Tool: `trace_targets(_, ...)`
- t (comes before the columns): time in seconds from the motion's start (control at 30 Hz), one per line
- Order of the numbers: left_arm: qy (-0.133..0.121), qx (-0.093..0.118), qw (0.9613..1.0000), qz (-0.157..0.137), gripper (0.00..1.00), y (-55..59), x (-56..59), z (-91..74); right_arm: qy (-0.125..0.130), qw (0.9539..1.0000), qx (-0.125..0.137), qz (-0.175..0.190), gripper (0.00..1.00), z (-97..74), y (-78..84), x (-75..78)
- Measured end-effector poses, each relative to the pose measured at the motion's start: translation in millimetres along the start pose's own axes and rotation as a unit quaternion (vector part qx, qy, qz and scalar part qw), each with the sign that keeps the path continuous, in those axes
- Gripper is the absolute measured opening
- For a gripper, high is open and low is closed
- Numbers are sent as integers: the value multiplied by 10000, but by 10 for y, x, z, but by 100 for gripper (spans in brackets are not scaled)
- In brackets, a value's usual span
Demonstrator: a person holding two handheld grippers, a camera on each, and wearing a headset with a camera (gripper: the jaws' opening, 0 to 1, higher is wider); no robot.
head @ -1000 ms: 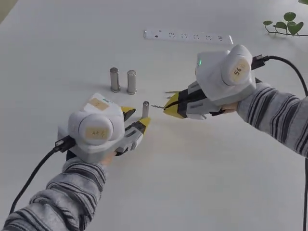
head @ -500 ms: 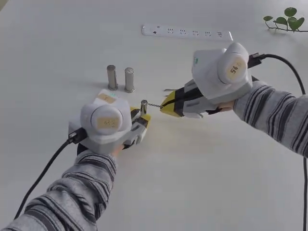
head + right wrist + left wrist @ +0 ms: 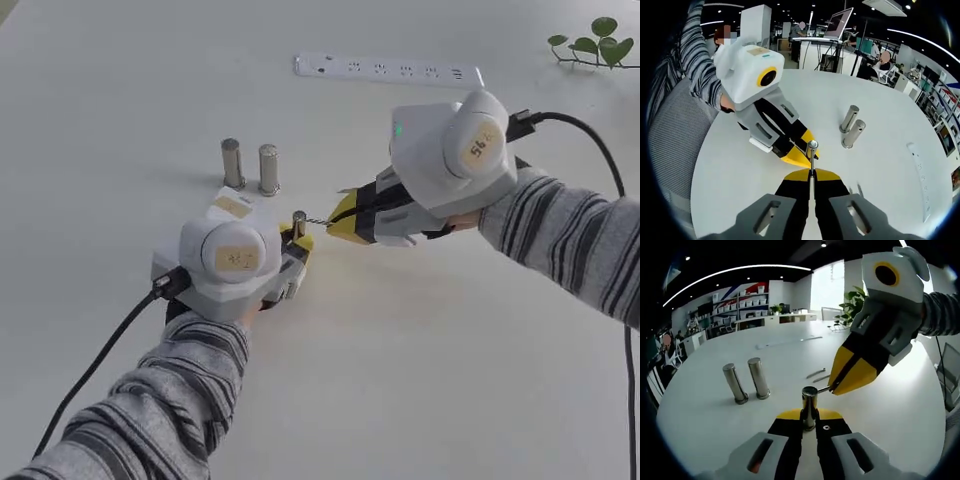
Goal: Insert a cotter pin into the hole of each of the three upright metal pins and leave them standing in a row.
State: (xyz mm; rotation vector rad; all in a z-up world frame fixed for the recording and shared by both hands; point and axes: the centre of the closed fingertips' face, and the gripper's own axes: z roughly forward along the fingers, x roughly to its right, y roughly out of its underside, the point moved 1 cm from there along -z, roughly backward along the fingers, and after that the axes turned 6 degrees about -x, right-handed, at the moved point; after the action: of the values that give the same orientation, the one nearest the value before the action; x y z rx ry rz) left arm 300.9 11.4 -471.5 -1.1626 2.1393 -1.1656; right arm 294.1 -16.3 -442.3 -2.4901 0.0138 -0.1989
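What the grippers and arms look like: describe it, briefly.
Both the left gripper and right gripper have rounded white housings, black jaws with yellow tips, a round tan label and a black cable. The right shows a small green light. Sleeves are grey with dark stripes.

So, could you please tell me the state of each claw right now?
Left claw: closed on the nearest upright metal pin.
Right claw: closed on a cotter pin, its tip at that pin's top.
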Motion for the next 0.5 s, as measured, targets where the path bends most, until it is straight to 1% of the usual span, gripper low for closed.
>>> trace_targets(0.17, 37, 14, 10000, -77, 5, 0, -2, -1, 3, 9999, -40, -116, 0, 22, -32, 20)
trace_targets(0.3, 16, 20, 10000, -1, 5, 0, 3, 5, 13, 9998, -81, -191, 0, 47, -68, 11)
trace_targets(0.5, -11, 25, 10000, -54, 5, 8, -5, 5, 45, 9996, -120, -262, 0, 81, -120, 10)
